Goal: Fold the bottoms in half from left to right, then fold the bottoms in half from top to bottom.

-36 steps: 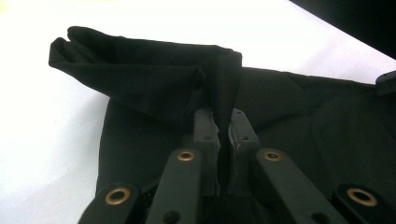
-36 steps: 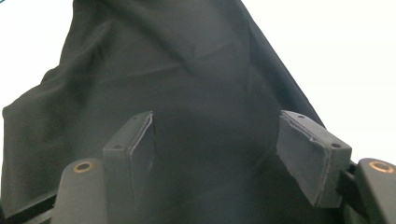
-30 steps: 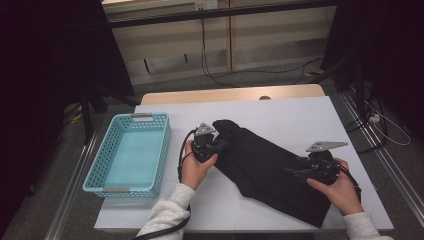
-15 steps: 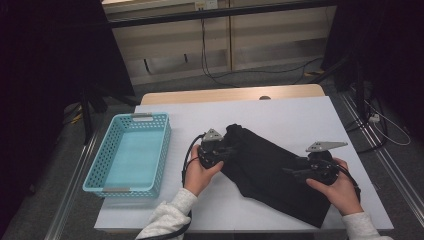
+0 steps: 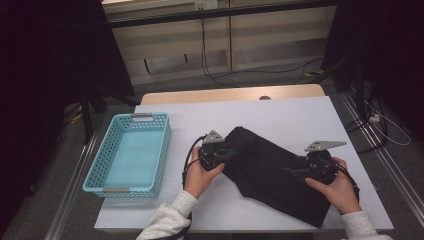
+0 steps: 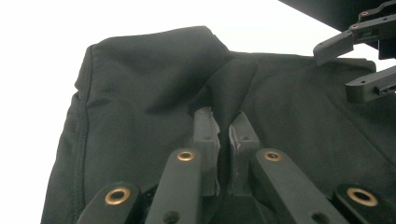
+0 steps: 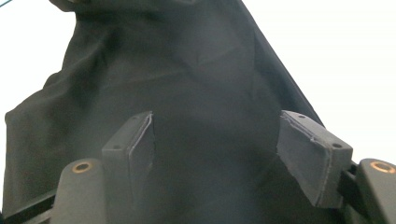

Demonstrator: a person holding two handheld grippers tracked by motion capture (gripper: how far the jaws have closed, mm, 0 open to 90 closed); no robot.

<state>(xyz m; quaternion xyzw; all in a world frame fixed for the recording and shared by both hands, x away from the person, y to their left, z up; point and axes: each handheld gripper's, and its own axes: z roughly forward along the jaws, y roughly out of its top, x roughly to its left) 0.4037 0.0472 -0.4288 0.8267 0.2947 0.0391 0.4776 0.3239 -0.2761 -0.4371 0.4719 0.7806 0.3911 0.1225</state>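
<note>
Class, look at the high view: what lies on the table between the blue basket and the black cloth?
The left hand-held gripper and the hand holding it; otherwise bare white table.

A garment [image 5: 270,170] lay on the table [image 5: 300,115], right of centre toward the near edge. A basket [image 5: 131,152] sat at the table's left side, well apart from the garment. The left gripper [image 5: 227,152] rested at the garment's left end, the right gripper [image 5: 295,172] on its right part.

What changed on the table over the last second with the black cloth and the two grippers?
The left gripper, shut on a fold of the black cloth garment, carried that end toward the right gripper, bunching the cloth shorter. The right gripper stayed put, jaws open over the cloth. The light blue plastic basket and white table are unchanged.
</note>
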